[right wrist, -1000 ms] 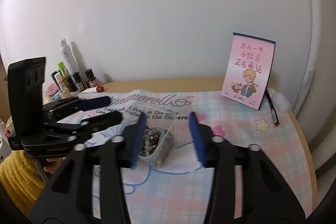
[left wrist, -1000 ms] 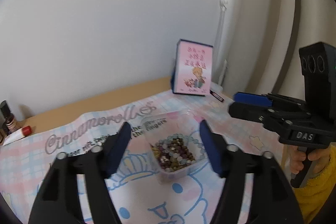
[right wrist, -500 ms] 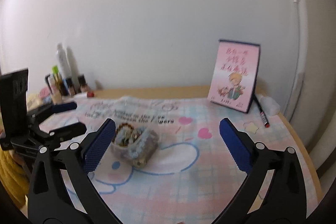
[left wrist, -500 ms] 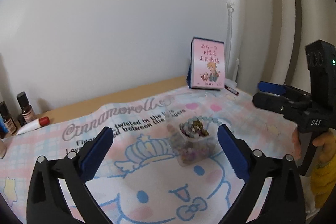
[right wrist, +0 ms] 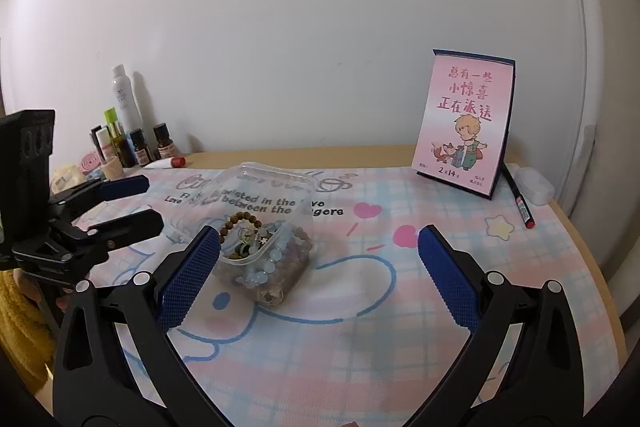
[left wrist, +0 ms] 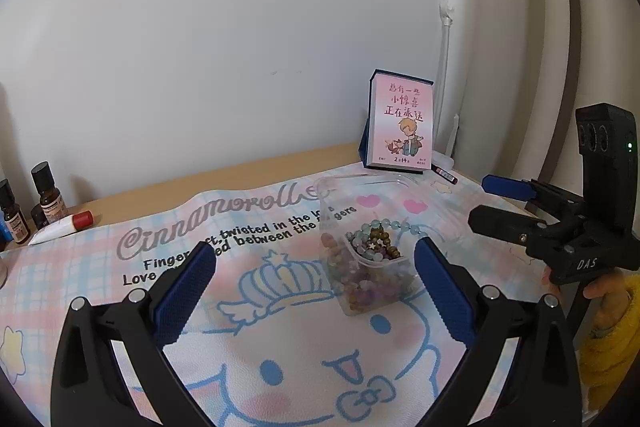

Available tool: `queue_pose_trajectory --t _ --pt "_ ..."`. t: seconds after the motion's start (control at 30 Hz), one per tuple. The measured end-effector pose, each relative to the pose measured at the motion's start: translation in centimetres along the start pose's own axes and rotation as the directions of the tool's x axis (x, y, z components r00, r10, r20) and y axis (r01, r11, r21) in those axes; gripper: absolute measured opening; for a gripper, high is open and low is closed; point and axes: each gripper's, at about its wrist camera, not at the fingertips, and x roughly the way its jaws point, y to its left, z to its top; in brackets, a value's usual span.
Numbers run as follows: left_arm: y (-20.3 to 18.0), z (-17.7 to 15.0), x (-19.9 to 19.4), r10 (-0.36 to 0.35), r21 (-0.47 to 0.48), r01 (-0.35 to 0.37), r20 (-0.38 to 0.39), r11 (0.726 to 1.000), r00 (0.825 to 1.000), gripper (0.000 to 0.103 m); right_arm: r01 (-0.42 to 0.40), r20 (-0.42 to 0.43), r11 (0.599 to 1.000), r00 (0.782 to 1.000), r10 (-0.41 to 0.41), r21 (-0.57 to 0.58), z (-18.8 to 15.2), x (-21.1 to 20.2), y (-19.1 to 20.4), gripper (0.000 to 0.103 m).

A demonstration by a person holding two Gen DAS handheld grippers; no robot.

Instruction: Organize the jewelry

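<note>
Both grippers, left gripper (left wrist: 314,277) and right gripper (right wrist: 318,263), have jaws wide open, holding nothing, near the bead tub (right wrist: 262,259) on the counter (right wrist: 320,153).

**Clear tub of beaded jewelry, lid open**

Small clear plastic container (left wrist: 370,281) (right wrist: 264,267) sits on the pastel cartoon mat (left wrist: 280,359) (right wrist: 400,307), about mid-mat. Hinged transparent lid (left wrist: 360,189) (right wrist: 248,195) stands open behind it, tilted back. Inside: tangled beaded bracelets (left wrist: 378,241) (right wrist: 256,239) in pale blue, brown, purple and gold, heaped to the rim; one brown strand arches above it.
</note>
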Motion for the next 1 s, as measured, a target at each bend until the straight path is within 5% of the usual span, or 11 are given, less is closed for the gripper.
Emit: queue_pose_trajectory --t 1.0 --pt "-0.33 0.09 -0.22 0.0 0.019 0.0 0.009 1.0 1.0 0.098 0.005 0.0 1.0 1.0 -0.005 -0.01 0.03 0.08 0.13 0.095"
